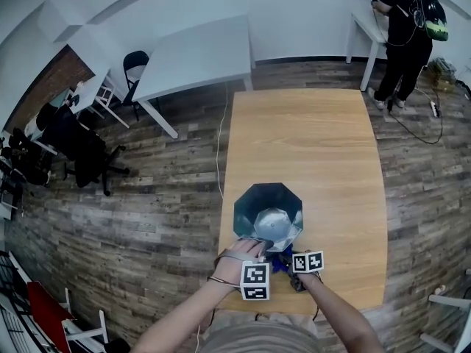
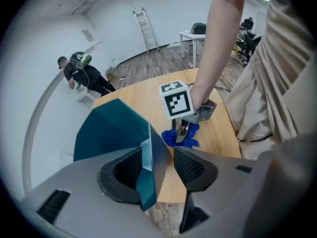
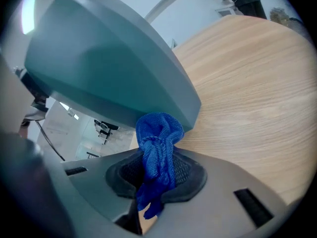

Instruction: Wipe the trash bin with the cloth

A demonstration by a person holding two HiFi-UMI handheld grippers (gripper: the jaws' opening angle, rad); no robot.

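I had the teal trash bin (image 1: 268, 212) standing on the wooden table (image 1: 309, 138), its open top toward my head camera. My left gripper (image 2: 158, 167) straddled the bin's near rim with its jaws spread. One pad seemed to touch the wall and the other stood clear. Beside the bin's base, my right gripper (image 3: 158, 175) pinched the bunched blue cloth (image 3: 158, 143).

Camera placement, three views.
Head view looks steeply down on the table (image 1: 309, 145); both gripper views sit close at its near edge, facing across it, sharing the trash bin (image 1: 268, 208) and cloth (image 3: 157, 148).
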